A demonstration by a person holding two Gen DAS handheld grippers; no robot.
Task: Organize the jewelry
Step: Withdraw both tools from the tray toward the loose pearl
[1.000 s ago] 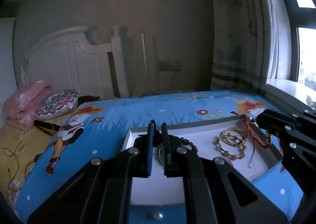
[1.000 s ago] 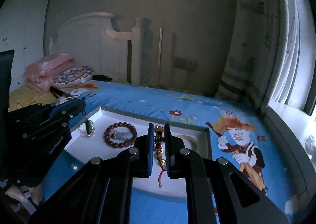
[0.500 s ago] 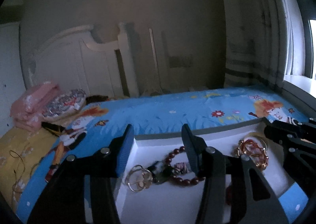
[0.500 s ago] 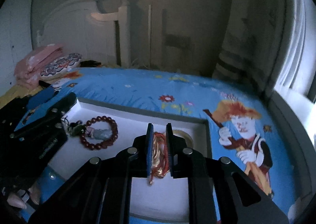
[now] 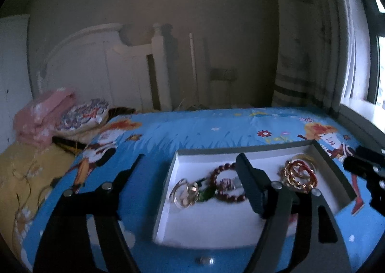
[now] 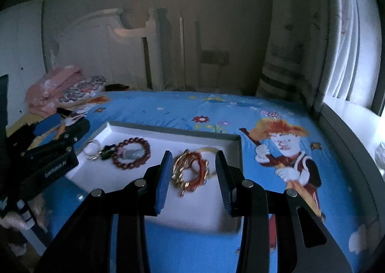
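Left claw [image 5: 190, 172] opening, nothing between pads; right claw [image 6: 193, 169] opening over gold-red chain heap [image 6: 190, 169], no contact. All visible jewelry in white tray [image 6: 168, 130] on bed: key ring [image 5: 184, 192] at 9 o'clock, bead bracelet [image 6: 132, 155] centre, chain heap at 3 o'clock. Seems nearly done

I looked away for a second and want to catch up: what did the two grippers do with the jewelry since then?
Both let go. The left gripper, earlier shut on the ring and green pendant, dropped it beside the red bead bracelet; its jaws are opening, nothing between them. The right gripper released the gold and red bundle, which lies apart from its opening jaws. The white tray and bead bracelet stayed put.
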